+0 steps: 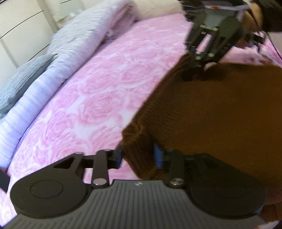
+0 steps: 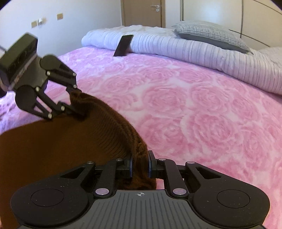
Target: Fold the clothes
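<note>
A brown knitted sweater is held stretched above the pink rose-patterned bed cover. My left gripper is shut on one corner of its ribbed edge. My right gripper is shut on the other corner of the same edge. The right gripper shows in the left wrist view, gripping the far corner. The left gripper shows in the right wrist view, gripping the far corner. The sweater's body hangs to the side of the held edge.
A folded white-lilac duvet lies along the far side of the bed with a grey pillow on it. A black phone leans against the duvet. A door and wardrobe stand behind.
</note>
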The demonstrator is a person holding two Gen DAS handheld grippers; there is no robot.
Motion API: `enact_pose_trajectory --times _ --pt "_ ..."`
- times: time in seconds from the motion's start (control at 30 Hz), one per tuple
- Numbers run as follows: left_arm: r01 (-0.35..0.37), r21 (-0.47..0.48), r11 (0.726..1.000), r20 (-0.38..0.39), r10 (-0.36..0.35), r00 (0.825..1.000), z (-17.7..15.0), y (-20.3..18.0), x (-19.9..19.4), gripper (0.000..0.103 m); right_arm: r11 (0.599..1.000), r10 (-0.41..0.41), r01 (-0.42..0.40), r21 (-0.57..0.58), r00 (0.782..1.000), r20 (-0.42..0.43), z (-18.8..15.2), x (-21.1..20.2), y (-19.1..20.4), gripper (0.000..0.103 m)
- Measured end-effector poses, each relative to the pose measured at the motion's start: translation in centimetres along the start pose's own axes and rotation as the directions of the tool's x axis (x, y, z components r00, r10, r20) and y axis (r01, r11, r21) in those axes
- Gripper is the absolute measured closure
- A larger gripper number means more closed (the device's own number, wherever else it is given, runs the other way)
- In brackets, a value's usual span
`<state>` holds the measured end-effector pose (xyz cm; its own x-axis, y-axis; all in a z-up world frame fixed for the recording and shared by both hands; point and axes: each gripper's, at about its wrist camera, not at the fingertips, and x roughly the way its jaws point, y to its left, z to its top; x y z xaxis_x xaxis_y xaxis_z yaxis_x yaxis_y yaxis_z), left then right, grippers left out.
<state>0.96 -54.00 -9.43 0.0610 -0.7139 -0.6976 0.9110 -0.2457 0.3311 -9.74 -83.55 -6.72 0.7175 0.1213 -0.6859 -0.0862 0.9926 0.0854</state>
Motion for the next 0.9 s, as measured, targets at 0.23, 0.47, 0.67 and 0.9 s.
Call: enact_pose_trajectory --times 0.23,0.47,0.67,0.9 --pt "-0.187 -0.088 0.978 -0.023 0.185 0.982 -0.1 0.6 -4.3 0.063 0.973 -0.208 0.2 0.115 0.976 0.06 0.0 -4.7 0.4 0.082" --pt "-0.094 -0.182 0.979 0.053 0.105 0.993 -2.9 -4.8 -12.4 0.062 0.967 -0.252 0.245 0.074 0.962 0.102 -3.4 -11.4 9.0 0.077" --pt "0.102 -0.257 0.961 0.139 -0.067 0.988 -6.0 -10.4 -15.7 0.057 0.963 -0.267 0.27 -0.017 0.959 0.089 -8.1 -13.0 17.6 0.027" --pt "0.201 -0.246 0.948 0.143 -0.17 0.975 -5.6 -12.2 -12.3 0.058 0.965 -0.228 0.236 -0.116 0.971 0.073 -9.1 -11.5 21.8 0.027"
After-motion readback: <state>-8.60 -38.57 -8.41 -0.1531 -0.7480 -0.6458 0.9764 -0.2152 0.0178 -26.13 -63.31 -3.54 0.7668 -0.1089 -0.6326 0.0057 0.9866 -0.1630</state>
